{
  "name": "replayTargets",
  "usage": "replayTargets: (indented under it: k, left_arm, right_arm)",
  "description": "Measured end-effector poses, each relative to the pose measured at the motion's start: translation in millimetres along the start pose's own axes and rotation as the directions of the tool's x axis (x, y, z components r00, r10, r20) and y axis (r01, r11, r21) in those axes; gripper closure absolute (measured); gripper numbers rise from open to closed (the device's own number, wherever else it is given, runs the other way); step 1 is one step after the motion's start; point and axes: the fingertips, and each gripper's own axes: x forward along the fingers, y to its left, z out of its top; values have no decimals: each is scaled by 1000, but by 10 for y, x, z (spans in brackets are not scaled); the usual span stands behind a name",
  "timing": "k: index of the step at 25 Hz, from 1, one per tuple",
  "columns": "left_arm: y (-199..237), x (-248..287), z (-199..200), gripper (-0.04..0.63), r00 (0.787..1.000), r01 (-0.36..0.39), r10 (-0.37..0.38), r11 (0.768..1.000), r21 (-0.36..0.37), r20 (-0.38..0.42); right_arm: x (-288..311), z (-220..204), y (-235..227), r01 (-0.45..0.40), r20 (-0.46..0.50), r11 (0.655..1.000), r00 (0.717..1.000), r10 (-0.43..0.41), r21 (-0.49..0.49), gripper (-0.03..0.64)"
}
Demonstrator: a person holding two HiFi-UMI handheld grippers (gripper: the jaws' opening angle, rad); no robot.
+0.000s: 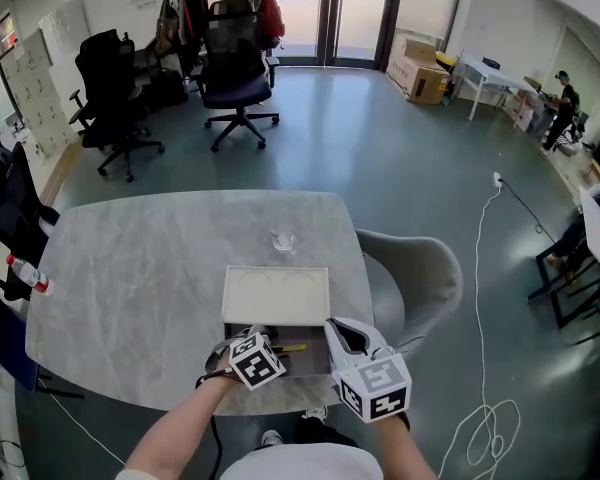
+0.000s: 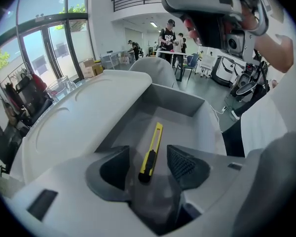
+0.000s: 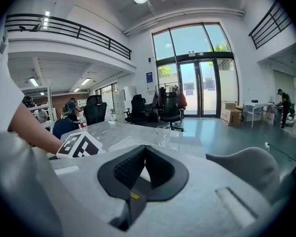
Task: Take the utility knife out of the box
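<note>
In the open box (image 2: 187,101), the yellow utility knife (image 2: 153,147) lies flat between the wide jaws of the left gripper (image 2: 149,158). The right gripper (image 3: 143,152) has its jaws pressed together.

Open-plan office or lab: office chairs (image 1: 235,68), marble-look table (image 1: 130,288), glass entrance doors (image 1: 325,13), mezzanine railing (image 3: 64,31).

1. Grey marble table (image 1: 130,288), beneath the left gripper (image 1: 242,338) and the right gripper (image 1: 345,336).
2. Clear glass (image 1: 283,238), upright on the table, beyond both grippers.
3. Grey shell chair (image 1: 420,278), just right of the right gripper.
4. Black office chairs (image 1: 235,63), well beyond the grippers.
5. White cable (image 1: 480,368) on the floor (image 1: 380,148), well to the right.
</note>
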Motion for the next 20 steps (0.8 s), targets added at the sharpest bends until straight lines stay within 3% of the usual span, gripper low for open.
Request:
replayTargets:
  k: [13, 20]
  left_arm:
    - [4, 62, -24, 376, 999, 23, -22, 1000, 15, -28]
    - [11, 63, -34, 460, 999, 17, -17, 1000, 2, -28]
  right_arm:
    - [74, -17, -54, -8, -10, 1000, 1000, 8, 3, 612]
    - [92, -29, -41, -10, -11, 1000, 1000, 10, 7, 612]
